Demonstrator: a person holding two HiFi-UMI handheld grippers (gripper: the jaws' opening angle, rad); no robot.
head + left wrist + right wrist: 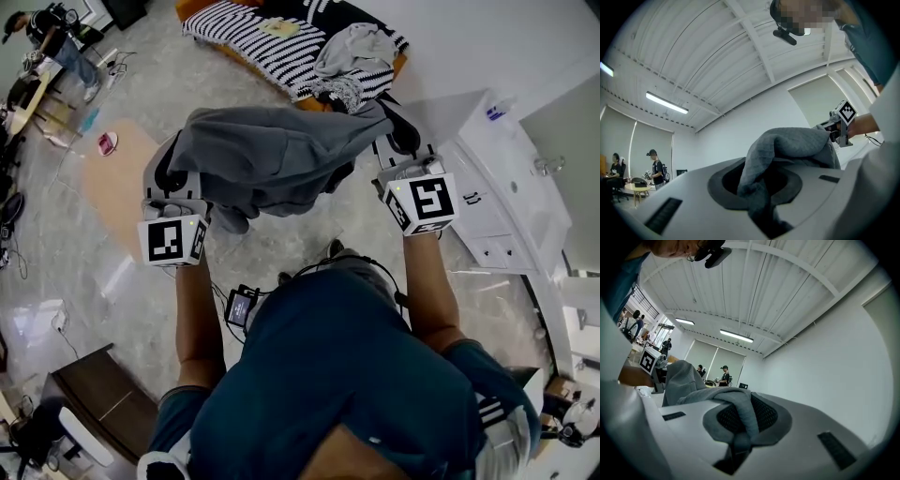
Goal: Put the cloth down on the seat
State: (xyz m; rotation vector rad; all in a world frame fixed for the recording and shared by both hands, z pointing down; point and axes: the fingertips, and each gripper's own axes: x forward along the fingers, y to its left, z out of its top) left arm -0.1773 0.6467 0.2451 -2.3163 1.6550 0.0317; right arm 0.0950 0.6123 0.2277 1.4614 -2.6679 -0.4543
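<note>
**Head view: grey cloth (272,155) up in the air, not on the striped sofa seat (244,42) yet**

So the grey cloth hangs spread between both hands, well apart from the striped sofa seat ahead. The left hand-held gripper (759,206) has its jaws pinched on a thick bunch at one end. The right hand-held gripper (736,446) is nearly closed on a thinner fold at the other end. My guess is the two-ended hold keeps it spread and off the floor so it can be laid flat. No basket or bin that I can see; the sofa only carries a crumpled light grey garment (356,52) and a small tan item (279,28).
</note>
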